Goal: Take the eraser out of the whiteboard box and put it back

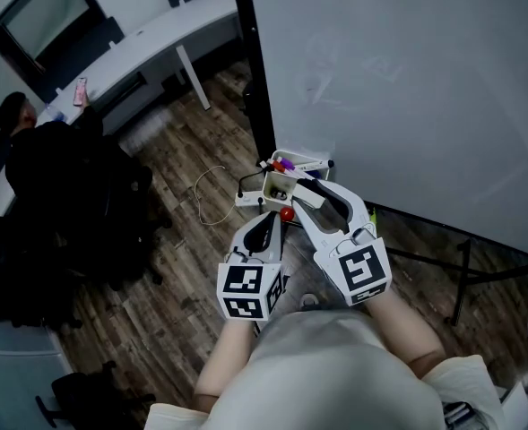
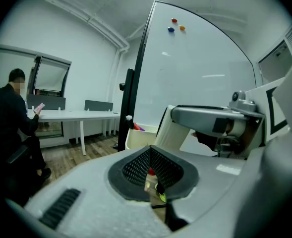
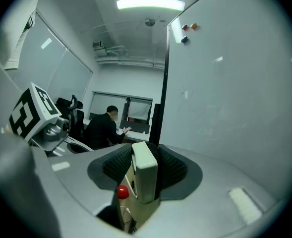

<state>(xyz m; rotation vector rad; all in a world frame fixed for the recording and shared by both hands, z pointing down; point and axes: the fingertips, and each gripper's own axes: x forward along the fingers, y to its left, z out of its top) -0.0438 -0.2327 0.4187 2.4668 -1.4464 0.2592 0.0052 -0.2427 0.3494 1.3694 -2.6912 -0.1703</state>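
The white eraser [image 3: 146, 175] stands upright between the black pads of my right gripper [image 3: 145, 155], which is shut on it. In the head view my right gripper [image 1: 304, 186] reaches toward the cream whiteboard box [image 1: 277, 186] at the lower left corner of the whiteboard [image 1: 407, 79]. Coloured markers [image 1: 283, 162] stick out of the box. My left gripper [image 1: 268, 222] hangs just left of and below the right one. Its jaws meet at the tips with nothing between them, as the left gripper view shows [image 2: 149, 155]. The box [image 2: 136, 139] lies ahead of it.
A red knob [image 1: 287, 213] sits below the box. A black post [image 1: 255, 79] edges the whiteboard, and a stand leg [image 1: 461, 276] crosses the wood floor at right. A cable [image 1: 210, 191] lies on the floor. A person in dark clothes [image 1: 30, 141] sits at a white desk [image 1: 156, 34].
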